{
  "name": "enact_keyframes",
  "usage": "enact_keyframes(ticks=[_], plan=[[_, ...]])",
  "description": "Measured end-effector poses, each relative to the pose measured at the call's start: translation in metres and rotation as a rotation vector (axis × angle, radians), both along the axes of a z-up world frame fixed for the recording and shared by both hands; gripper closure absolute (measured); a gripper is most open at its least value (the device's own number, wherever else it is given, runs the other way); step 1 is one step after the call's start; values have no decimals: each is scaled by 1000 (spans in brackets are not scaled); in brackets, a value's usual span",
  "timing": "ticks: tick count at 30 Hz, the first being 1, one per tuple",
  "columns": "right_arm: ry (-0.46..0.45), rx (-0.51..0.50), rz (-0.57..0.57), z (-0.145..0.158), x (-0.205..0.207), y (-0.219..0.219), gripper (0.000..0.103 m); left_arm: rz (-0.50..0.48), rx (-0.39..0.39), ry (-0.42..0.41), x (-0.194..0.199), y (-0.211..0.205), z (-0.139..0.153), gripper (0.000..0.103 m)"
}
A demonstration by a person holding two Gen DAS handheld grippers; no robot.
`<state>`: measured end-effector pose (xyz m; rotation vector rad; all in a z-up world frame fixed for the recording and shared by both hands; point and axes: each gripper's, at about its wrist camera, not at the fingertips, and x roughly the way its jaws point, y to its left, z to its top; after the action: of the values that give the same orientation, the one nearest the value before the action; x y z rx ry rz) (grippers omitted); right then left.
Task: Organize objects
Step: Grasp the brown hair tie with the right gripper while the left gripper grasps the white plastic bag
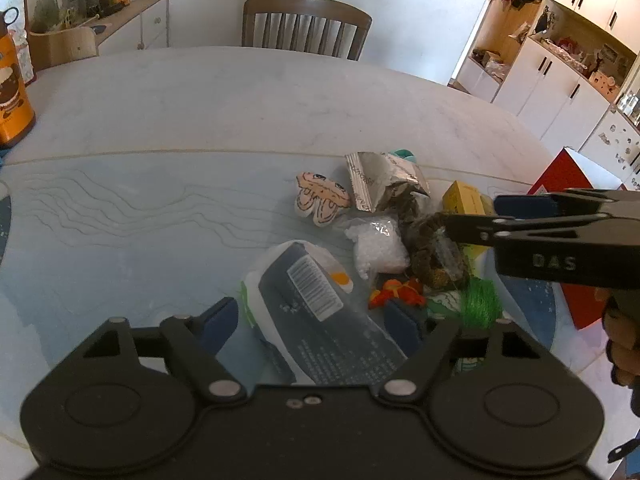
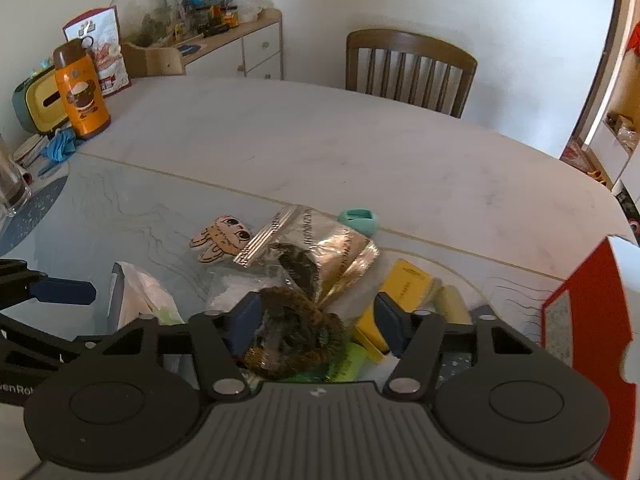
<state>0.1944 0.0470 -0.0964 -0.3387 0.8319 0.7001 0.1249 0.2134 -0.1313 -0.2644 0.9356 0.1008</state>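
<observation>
You are spreading left gripper (image 1: 312, 322) wide around tissue pack (image 1: 316, 316), nothing clamped. You are straddling brown scrunchie (image 2: 294, 334) with right gripper (image 2: 316, 320), fingers open, likely lining up pick. Pile is sitting on table (image 2: 320, 140) near edge, beside red box (image 2: 580, 320).

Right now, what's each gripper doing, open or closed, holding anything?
Left gripper: open, straddling the dark wipes pack, not clamped.
Right gripper: open around the brown fuzzy bundle, not gripping.

Black left gripper (image 1: 312, 320) and right gripper (image 2: 316, 320), blue-padded jaws, silver pivot screws
</observation>
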Motion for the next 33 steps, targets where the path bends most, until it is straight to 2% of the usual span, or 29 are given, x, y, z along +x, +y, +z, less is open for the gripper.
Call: enact_keyframes(ticks=[4,9,11,14,21,25,33], plan=[[0,-21,29,-5,-3,11,61,-10,-15,-7,0,2,-1,41],[4,-31,40,-7,-4,19,73,-17,-19,-15,0,5,0,51],[6,-32,37,-6,-4,21,83,-16,-24,-19,-1,7,-1,56],[3,-25,30,-2,-6,20,91,2,-33,-33,-2,10,-1,67],[-6,-12,11,7,-12,13,99,14,-67,-54,-1,15,-2,92],[-19,9,3,17,-19,10,103,12,-88,-70,-3,17,0,95],[-62,45,9,44,-35,-7,103,-26,-103,-115,-11,17,13,96]])
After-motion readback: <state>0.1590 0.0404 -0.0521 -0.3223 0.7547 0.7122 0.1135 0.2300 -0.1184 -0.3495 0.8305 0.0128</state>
